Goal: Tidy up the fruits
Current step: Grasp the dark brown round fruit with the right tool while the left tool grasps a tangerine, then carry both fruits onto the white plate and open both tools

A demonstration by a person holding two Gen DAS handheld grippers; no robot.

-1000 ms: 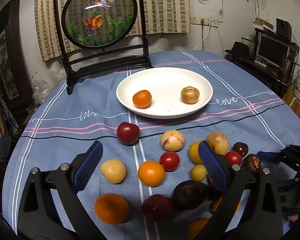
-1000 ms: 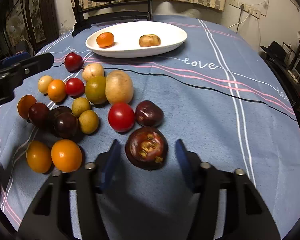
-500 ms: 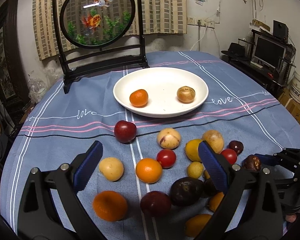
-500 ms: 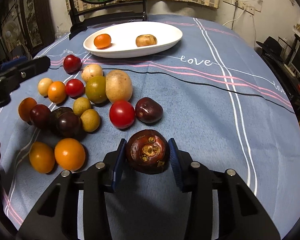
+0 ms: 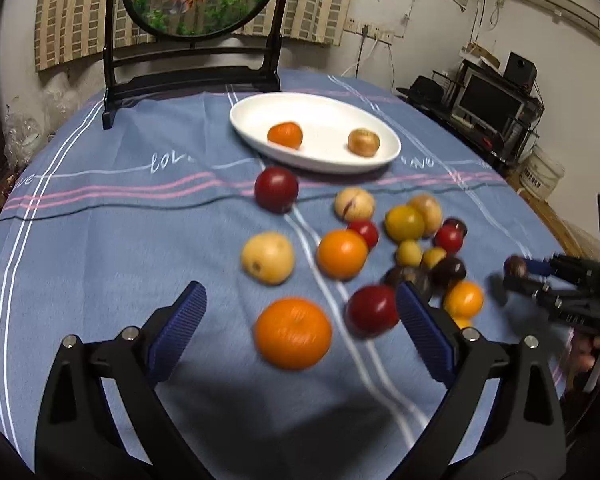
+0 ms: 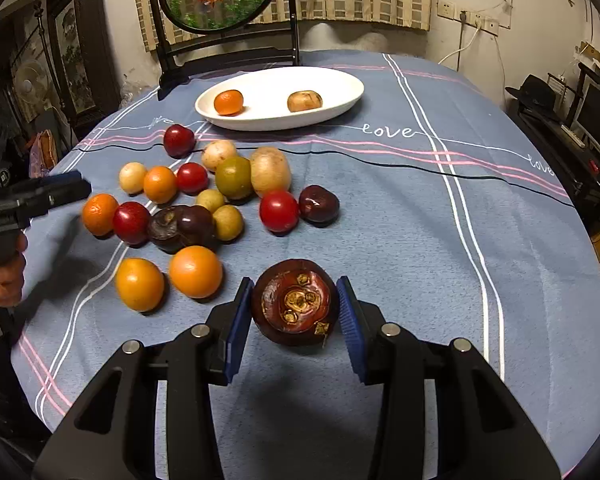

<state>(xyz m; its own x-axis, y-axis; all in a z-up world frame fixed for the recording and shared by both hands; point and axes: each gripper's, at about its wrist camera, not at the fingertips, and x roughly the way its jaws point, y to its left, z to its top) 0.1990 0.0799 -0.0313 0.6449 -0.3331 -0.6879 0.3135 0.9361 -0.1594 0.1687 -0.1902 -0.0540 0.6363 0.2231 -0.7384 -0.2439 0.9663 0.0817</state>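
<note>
Your right tongs pinch the dark round fruit, your left tongs are spread, so squeezing loosely could drop it.

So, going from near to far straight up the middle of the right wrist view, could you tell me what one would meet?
Right gripper closed on the mangosteen → red tomato → large potato → white oval plate → dark stand of the round goldfish screen.

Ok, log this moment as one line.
right gripper: shut on mangosteen | left gripper: open over orange | plate: two fruits
</note>
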